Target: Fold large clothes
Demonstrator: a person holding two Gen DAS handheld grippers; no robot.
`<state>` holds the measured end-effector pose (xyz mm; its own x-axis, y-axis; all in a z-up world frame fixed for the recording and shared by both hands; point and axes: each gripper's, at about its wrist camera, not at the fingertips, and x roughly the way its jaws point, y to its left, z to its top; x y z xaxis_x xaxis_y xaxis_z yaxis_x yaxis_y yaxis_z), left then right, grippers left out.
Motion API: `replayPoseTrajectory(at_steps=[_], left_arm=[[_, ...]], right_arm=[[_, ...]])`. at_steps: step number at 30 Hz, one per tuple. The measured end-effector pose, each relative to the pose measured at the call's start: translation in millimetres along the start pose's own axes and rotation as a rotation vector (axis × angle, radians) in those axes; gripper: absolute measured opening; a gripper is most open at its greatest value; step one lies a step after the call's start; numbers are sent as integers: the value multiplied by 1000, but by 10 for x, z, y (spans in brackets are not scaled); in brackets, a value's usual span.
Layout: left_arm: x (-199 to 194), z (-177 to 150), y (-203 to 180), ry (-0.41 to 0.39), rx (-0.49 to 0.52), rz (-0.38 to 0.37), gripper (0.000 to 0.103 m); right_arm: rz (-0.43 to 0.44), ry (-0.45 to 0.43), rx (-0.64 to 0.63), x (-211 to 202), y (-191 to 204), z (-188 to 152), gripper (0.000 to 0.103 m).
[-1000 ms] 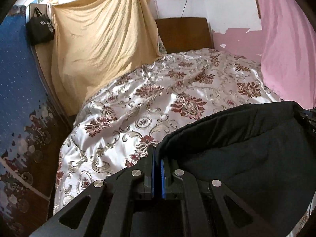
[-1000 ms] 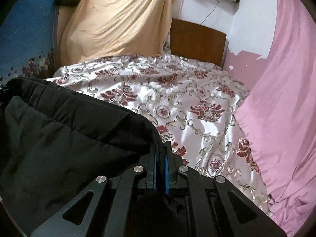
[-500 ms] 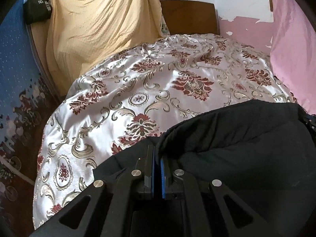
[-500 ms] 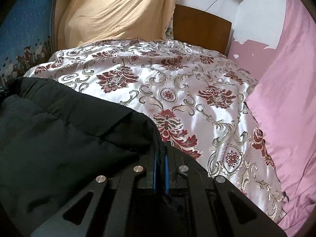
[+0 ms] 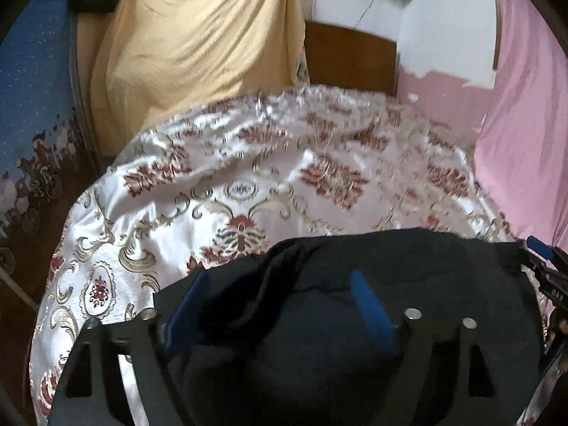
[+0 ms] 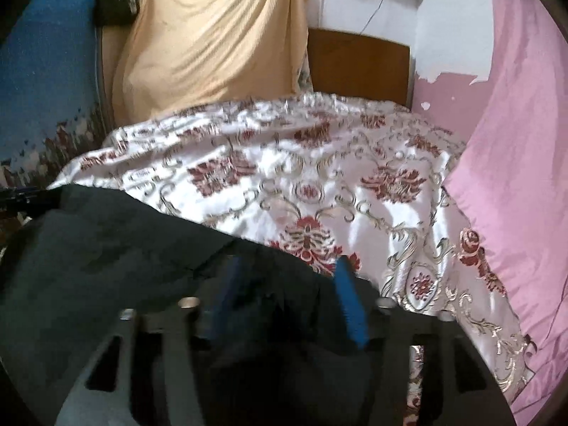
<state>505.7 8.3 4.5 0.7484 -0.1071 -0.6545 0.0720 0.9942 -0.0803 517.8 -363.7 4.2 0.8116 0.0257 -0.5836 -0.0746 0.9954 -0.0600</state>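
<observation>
Black garment (image 5: 408, 284) lengthwise across bedspread (image 5: 248, 177)

We cannot see the near part of the black garment (image 5: 408, 284); it runs off the bottom edge in both wrist views, so its full shape stays unknown to us; the bedspread (image 5: 248, 163) is hidden wherever the garment lies over it, and its far pattern is smeared by blur; the right gripper (image 5: 548, 273) is cut by the edge of the left view; the black bag (image 6: 117, 3) carries marks too small for us to read
</observation>
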Motion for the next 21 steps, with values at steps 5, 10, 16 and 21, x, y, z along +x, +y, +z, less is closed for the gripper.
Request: replayPoseTrajectory(at_steps=[5,10,16,21], left_arm=[[-309,-160,-121,-57,23,-62,93],[-402,-499,-415,-67,119,-160,98],[-131,-618,-647,-51,209,-110,101],[105,-437,-638,-35,192,-32,103]], right_arm=[[52,-58,-5,-432,18,-97,86],[148,-58,-14,-627,188,-353,93],[175,-8,-55,-277,434,-547,93],[126,-5,-78,9,487,-414,93]])
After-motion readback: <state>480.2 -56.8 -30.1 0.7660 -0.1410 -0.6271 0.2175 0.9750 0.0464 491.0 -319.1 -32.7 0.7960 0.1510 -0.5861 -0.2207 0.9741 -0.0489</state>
